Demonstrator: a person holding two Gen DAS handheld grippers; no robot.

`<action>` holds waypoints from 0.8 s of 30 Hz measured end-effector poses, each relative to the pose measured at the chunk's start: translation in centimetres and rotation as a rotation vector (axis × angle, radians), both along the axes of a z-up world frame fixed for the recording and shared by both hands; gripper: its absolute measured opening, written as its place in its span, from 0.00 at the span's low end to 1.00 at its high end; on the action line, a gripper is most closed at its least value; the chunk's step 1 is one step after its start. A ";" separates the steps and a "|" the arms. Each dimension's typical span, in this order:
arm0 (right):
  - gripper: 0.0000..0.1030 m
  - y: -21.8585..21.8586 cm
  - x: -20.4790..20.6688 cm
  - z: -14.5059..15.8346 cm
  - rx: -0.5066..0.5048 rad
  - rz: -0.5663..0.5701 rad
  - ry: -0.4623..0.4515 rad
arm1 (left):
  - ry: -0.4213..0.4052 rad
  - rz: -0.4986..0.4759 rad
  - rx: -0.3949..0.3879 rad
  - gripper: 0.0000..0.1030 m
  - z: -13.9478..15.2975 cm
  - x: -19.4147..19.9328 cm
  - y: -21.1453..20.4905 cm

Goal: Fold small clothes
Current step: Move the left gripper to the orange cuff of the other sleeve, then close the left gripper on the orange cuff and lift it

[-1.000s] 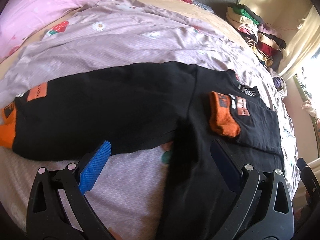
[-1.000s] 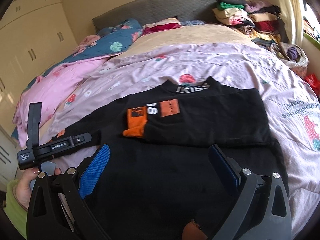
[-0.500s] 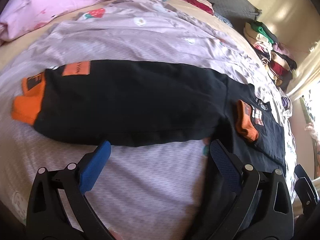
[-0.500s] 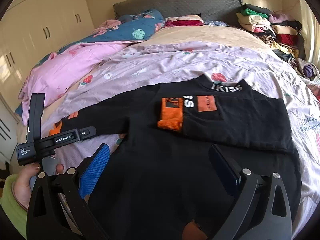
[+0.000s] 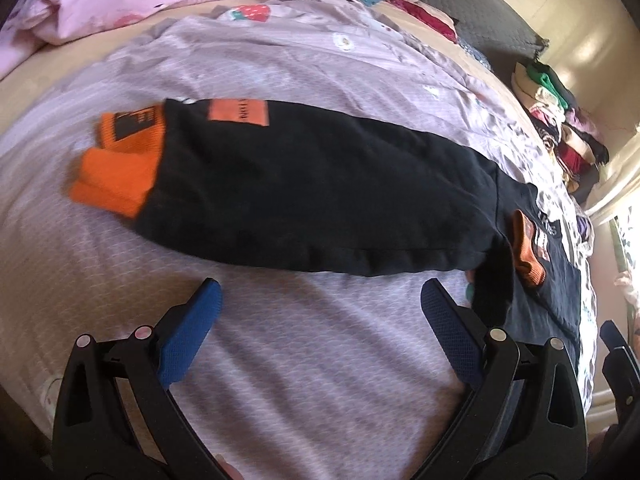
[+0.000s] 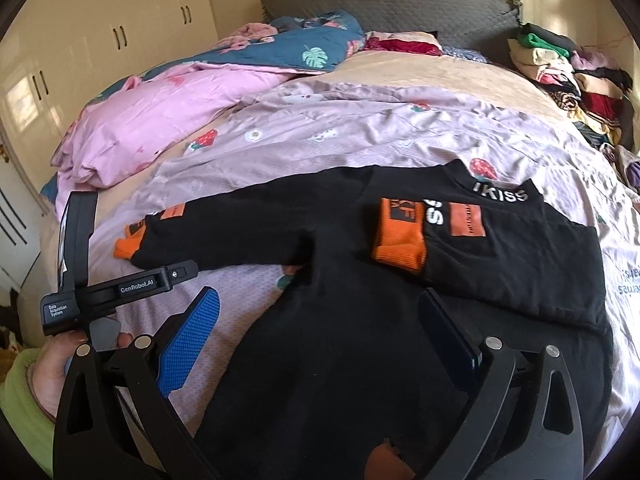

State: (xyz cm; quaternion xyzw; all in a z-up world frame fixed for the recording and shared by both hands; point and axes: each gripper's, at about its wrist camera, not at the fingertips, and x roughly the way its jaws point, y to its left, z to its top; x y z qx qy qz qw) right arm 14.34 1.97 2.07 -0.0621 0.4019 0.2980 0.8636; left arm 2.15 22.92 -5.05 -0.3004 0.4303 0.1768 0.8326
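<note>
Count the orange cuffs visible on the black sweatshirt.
2: one cuff ends the sleeve stretched out sideways on the bedspread; the other cuff lies on the sweatshirt's chest, its sleeve folded across. None seems hidden.

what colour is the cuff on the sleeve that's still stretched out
Orange cuff on the black sleeve, clearest in the left wrist view.

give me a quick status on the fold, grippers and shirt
Left gripper open, over bare sheet near outstretched sleeve. Right gripper open above black sweatshirt. Other sleeve already folded across chest. Nothing in the way.
</note>
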 end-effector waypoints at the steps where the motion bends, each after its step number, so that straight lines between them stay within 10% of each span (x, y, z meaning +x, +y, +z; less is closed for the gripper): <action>1: 0.96 0.1 -0.1 -0.1 -0.003 0.004 0.001 | -0.001 0.010 -0.002 0.91 -0.1 -0.2 0.4; 17: 0.96 -2.2 0.7 -1.2 0.021 -0.068 0.036 | -0.069 0.228 -0.043 0.90 -0.5 -0.2 8.1; 24: 0.96 -4.1 1.4 -1.5 0.047 -0.119 0.050 | -0.139 0.248 -0.044 0.15 0.8 0.7 9.1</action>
